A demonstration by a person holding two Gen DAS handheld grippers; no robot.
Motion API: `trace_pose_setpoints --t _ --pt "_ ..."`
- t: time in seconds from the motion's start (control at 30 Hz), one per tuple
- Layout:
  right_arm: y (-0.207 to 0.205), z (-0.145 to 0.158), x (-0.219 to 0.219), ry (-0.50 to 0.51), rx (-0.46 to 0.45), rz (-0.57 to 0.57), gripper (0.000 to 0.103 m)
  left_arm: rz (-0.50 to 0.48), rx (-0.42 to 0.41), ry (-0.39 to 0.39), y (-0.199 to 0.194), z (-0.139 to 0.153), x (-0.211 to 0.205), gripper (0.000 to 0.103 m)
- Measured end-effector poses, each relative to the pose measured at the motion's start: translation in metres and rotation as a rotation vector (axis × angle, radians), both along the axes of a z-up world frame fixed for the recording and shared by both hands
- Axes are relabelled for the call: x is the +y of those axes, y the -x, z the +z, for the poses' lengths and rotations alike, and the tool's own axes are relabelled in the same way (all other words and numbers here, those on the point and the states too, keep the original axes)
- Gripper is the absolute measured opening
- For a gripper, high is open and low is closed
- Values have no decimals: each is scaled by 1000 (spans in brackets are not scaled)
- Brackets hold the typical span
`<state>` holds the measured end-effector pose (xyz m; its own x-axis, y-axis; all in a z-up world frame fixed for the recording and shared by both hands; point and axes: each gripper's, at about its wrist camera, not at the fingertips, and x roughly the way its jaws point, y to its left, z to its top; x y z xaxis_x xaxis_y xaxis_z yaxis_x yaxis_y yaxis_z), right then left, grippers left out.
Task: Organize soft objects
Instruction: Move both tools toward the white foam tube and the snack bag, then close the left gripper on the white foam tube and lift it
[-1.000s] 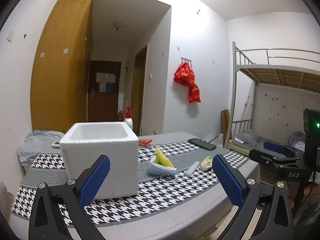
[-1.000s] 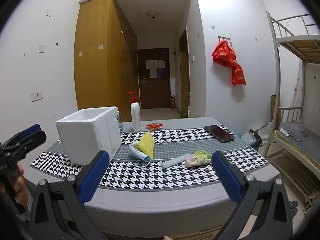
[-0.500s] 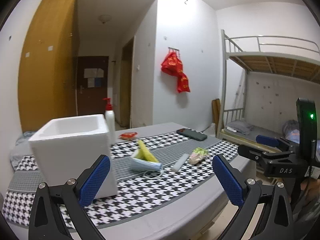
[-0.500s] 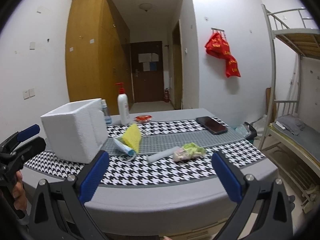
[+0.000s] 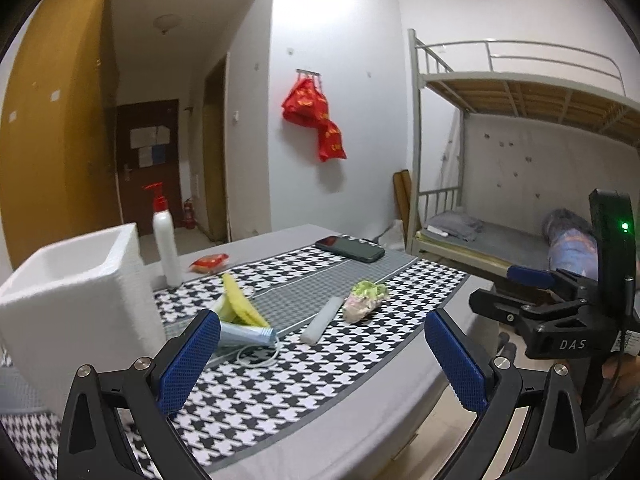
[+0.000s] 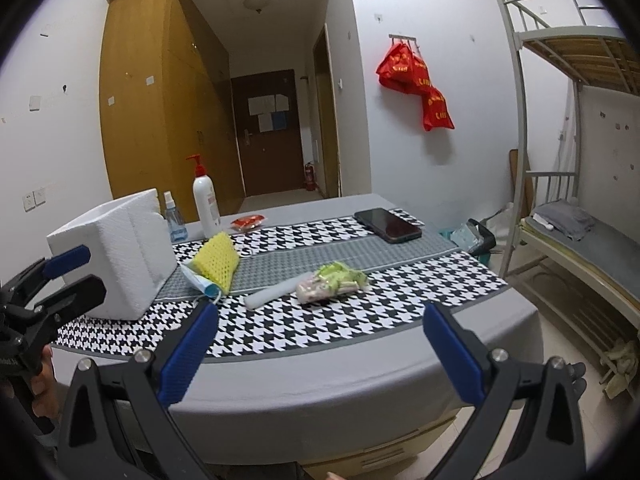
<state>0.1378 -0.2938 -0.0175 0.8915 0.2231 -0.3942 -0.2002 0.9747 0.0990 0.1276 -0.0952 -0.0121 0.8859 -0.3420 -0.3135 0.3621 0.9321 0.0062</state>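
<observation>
Table (image 6: 360,364): foam box (image 6: 120,248) hides its contents; both hand-held grippers (image 5: 320,356) (image 6: 320,352) gape, empty.

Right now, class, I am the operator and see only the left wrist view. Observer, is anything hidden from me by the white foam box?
Observer: Yes. A small blue spray bottle stands between the foam box and the white pump bottle.
Operator: Is the right claw holding anything?
Observer: No. The right claw is open, with nothing between its fingers.
Operator: Is there anything past the far right corner of the table?
Observer: A teal thing with a black strap lies on the floor beside the table. I cannot tell what it is.
</observation>
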Motion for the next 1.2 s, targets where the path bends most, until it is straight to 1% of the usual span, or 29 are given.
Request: trace_pose_setpoints --t 0.07,0.17,0.27,0.47,0.6,0.83,0.93,1.07,1.13,1.2 --pt "-5 -2 -1 1 8 -8 103 -9 -7 -14 -5 1 -4 102" --pt "-13 -5 -1 1 22 -3 103 -11 10 -26 -16 -3 -9 102" --pt "-21 -8 -1 0 33 -1 103 -15 38 -25 -28 -7 -11 102" --pt "-41 -15 -4 2 61 -3 103 -37 98 -69 -50 -15 -20 102" --pt "-51 -20 -6 -5 79 -2 103 -71 146 -61 -66 -20 -23 102" --pt "-63 -20 -8 -6 102 -9 103 -116 189 -66 -85 -29 -32 102" --pt "-66 -21 -8 -11 105 -9 103 -119 206 -80 -94 -32 -35 99" --pt "-75 -27 -6 -3 119 -18 103 -139 242 -108 -107 -38 -42 90" --pt "-80 -30 -6 -7 127 -10 103 -141 262 -119 -115 -43 -46 89" --pt "-84 -32 -7 -10 136 -8 103 -136 287 -128 -125 -48 -49 82"
